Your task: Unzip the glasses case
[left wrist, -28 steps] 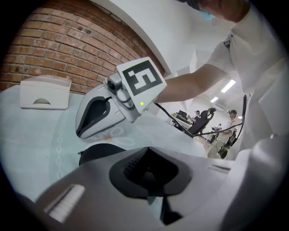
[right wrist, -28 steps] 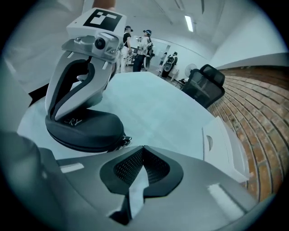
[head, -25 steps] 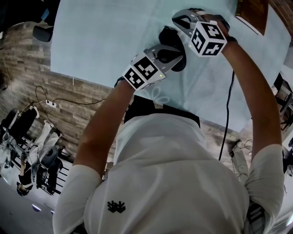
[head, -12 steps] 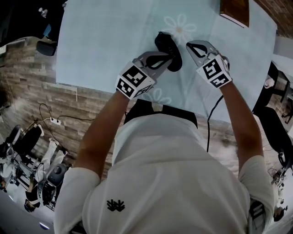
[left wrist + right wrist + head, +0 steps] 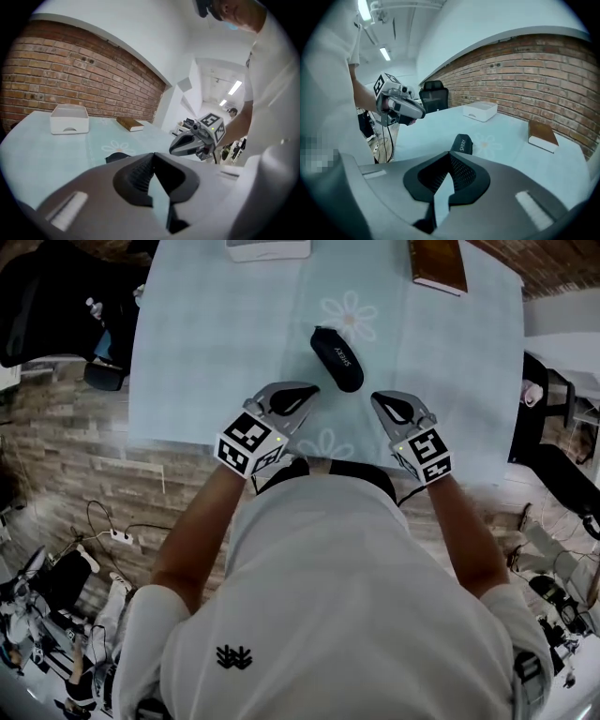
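Hovering short of case (image 5: 337, 358), left gripper (image 5: 309, 392) and right gripper (image 5: 378, 401) both sat closed, empty; approach step, next likely opening, pinning case, pinching zipper pull.

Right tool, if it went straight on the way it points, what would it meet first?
Probably the black glasses case, lying just beyond the right tool with nothing between them. Height is hard to judge, so it might skim over the case.

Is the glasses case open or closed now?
Closed, as far as shows: the glasses case lies flat on the tablecloth with no gap between its halves; its zipper is too small to read.
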Action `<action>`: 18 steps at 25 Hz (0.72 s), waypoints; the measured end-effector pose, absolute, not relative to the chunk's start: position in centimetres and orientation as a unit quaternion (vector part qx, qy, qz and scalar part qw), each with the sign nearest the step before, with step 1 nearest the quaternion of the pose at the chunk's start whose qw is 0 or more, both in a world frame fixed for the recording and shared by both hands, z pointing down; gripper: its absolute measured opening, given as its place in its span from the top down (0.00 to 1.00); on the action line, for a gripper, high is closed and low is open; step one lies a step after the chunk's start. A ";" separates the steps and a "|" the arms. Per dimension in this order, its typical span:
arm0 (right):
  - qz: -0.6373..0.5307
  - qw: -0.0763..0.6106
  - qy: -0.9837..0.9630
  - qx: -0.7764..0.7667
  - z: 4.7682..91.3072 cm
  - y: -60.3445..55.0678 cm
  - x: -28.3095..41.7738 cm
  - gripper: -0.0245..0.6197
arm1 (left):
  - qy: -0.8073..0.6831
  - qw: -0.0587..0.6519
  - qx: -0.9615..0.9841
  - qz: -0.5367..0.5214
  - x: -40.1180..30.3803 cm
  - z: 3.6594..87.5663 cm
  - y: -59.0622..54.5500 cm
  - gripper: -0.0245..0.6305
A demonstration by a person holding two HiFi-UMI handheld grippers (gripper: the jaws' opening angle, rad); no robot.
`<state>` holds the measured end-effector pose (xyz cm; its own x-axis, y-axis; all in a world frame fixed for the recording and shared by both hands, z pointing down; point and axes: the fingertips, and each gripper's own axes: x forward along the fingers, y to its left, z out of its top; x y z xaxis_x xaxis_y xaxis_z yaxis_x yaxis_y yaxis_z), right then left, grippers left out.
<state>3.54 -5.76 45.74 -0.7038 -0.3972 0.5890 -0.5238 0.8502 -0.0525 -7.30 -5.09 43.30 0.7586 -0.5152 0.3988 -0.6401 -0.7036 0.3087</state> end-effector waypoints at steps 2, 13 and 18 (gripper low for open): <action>0.114 0.286 -0.914 0.263 45.1 -4.5 3.1 0.96 | -0.320 0.222 0.909 0.148 -8.7 42.8 -4.3 0.88; 0.106 0.253 -0.915 0.297 40.5 0.0 1.3 0.96 | -0.338 0.233 0.901 0.138 -13.5 39.9 0.3 0.88; 0.094 0.252 -0.916 0.298 40.0 1.9 0.3 0.96 | -0.340 0.228 0.902 0.140 -14.5 39.9 2.3 0.88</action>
<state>0.34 1.88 40.04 -0.6957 -0.4977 0.5179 -0.5925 0.8052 -0.0222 -14.51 2.28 39.94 0.7302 -0.5487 0.4072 -0.6764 -0.6650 0.3168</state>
